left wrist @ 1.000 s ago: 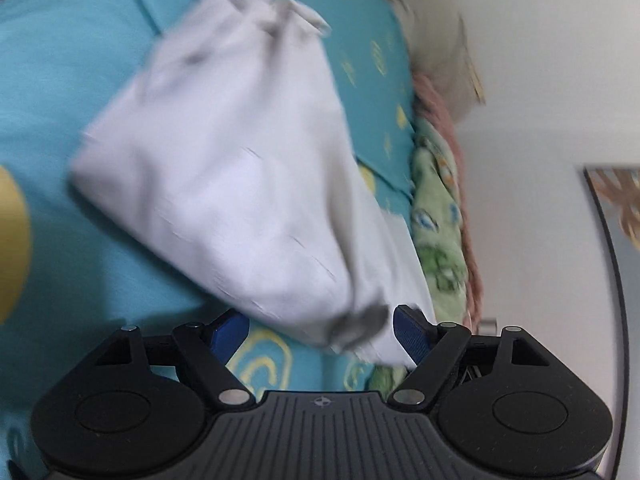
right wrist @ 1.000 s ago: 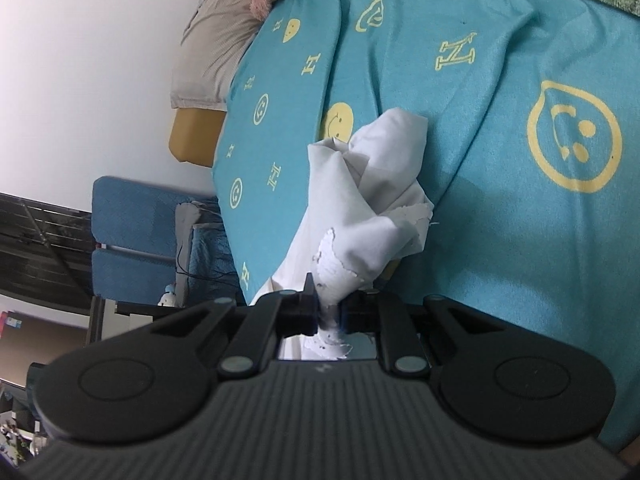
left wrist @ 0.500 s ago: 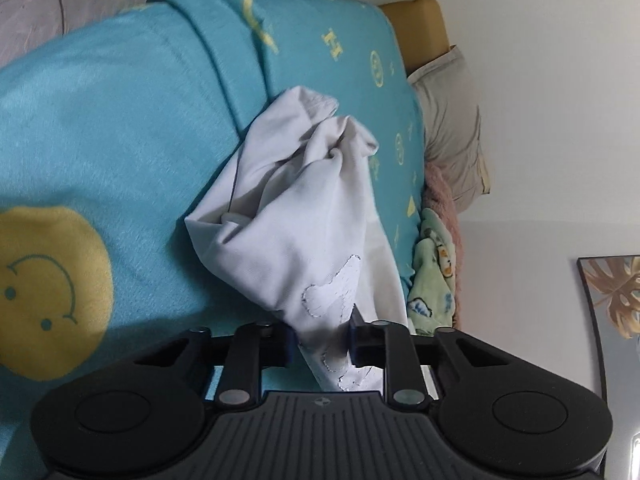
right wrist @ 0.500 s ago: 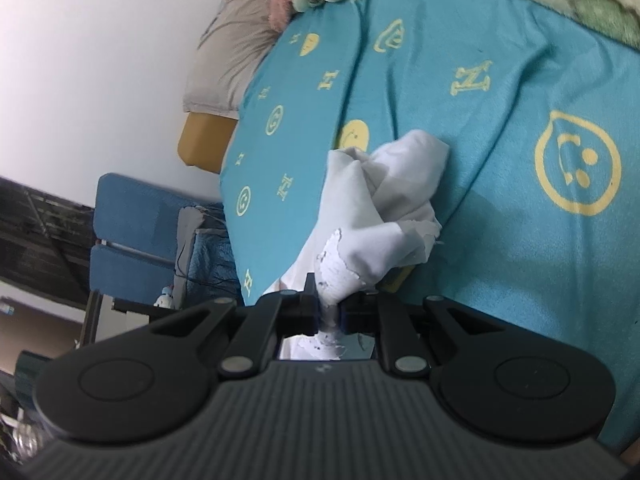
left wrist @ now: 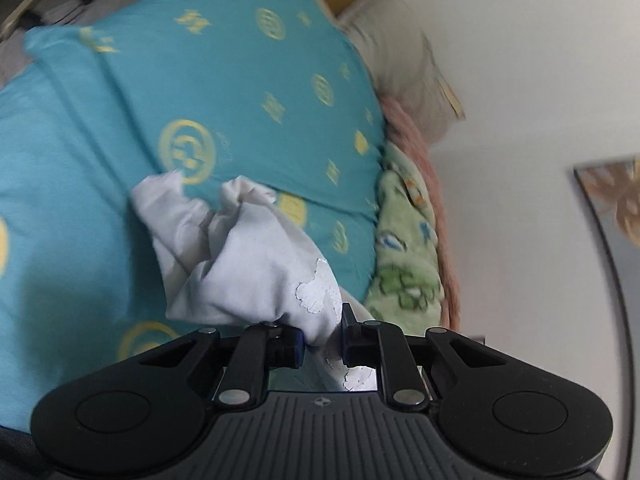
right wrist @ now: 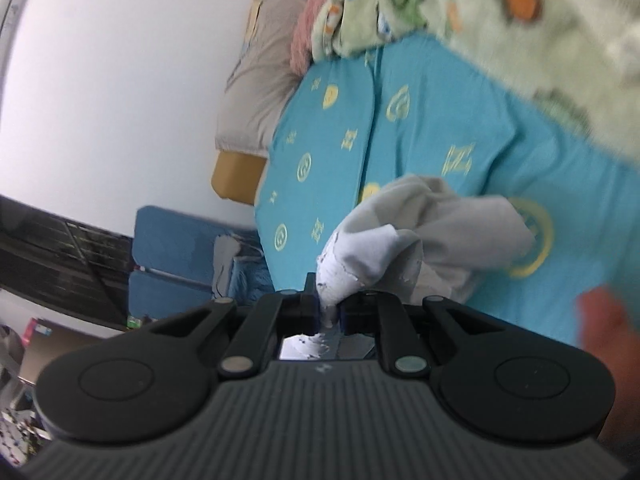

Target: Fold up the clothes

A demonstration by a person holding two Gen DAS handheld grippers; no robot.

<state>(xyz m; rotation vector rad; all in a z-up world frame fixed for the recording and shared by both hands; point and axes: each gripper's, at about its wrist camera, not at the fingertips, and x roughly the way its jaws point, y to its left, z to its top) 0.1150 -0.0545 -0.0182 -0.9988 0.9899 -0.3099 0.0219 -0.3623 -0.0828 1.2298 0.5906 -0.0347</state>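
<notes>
White garment [left wrist: 256,264] hangs bunched over the teal bedsheet [left wrist: 240,92], w/ our left gripper [left wrist: 322,340] just clamped onto one printed edge & our right gripper [right wrist: 330,312] pinched tight on another. We judge this the lift-and-spread step: pull both grips apart evenly, keep tension so it opens flat, then lay it on the sheet w/o wrinkles.

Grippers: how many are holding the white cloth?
2. The left gripper is shut on one end of the white cloth; the right gripper pinches another part of it.
</notes>
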